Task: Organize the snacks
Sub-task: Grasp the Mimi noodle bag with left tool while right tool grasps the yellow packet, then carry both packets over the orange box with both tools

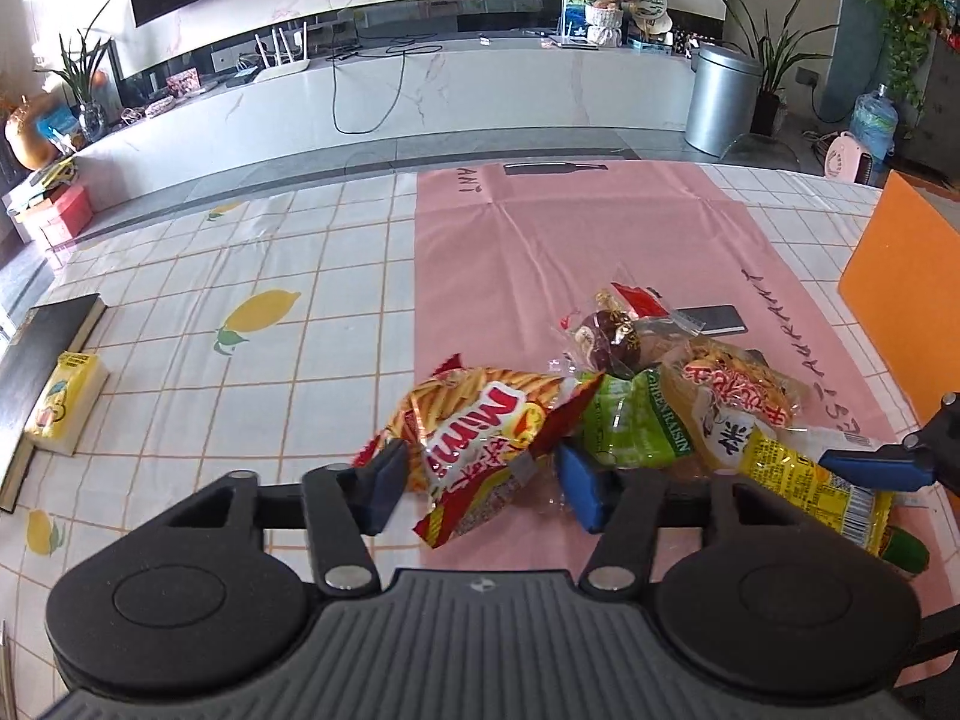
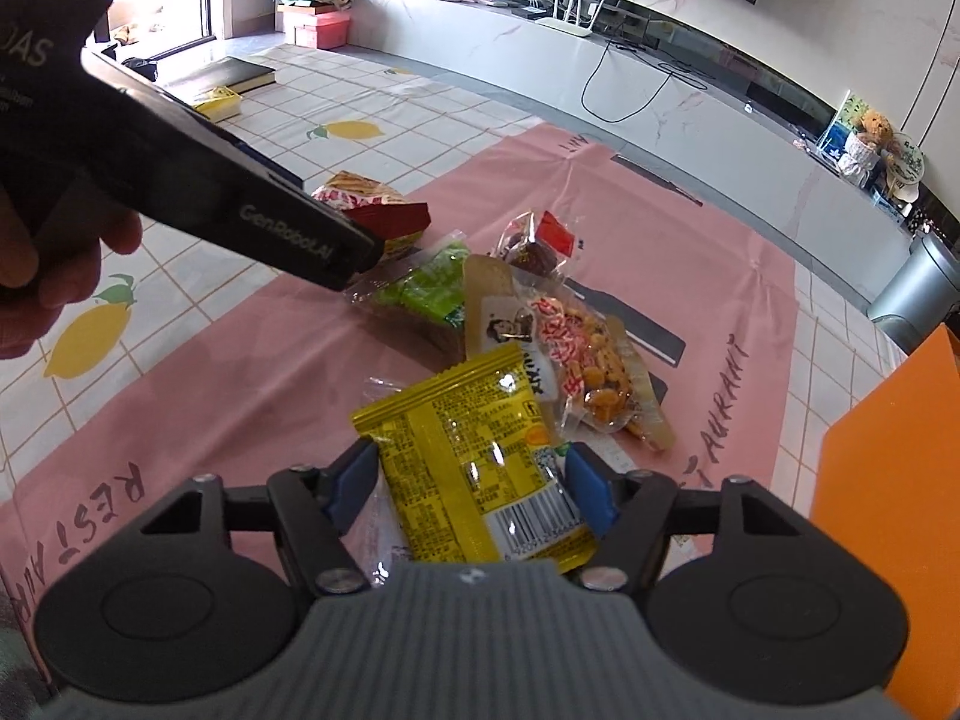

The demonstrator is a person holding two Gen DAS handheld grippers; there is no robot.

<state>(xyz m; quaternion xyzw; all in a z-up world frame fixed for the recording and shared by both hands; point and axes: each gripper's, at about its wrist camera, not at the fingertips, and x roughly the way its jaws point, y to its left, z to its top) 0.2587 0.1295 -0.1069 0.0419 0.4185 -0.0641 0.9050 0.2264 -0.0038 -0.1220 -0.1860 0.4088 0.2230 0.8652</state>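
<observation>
A heap of snack packets is being shown on a pink mat [image 1: 570, 228] that is spread over a tabletop [image 1: 240, 252] covered with a checked, lemon-printed cloth.

In the left wrist view, the left gripper [image 1: 480, 480] is being held low over the near left end of the heap. Its jaws are standing about half open, with the red-and-yellow Mimi stick-snack bag [image 1: 480, 426] lying between them. The left blue pad is seen just at the bag's edge and the right pad just beside its crimped end; whether the bag is being pressed cannot be told for certain.

In the right wrist view, the right gripper [image 2: 471, 480] is being held at the near right end of the heap. Its jaws are standing partly open around the yellow packet [image 2: 474, 450], whose sides are being met by both blue pads, so the packet appears to be gripped.

Behind these two, a green raisin packet [image 1: 636, 420] is lying in the middle of the heap, a clear peanut packet [image 2: 576, 354] with red lettering is lying to its right, and a clear packet with a dark round snack [image 1: 606, 336] is lying farthest away. A dark flat card [image 1: 714, 319] is partly covered by the heap.

At the far left of the tabletop, a yellow tissue pack [image 1: 63, 405] is resting beside a black book [image 1: 42, 354]. An orange board [image 1: 900, 300] is standing at the right edge.
</observation>
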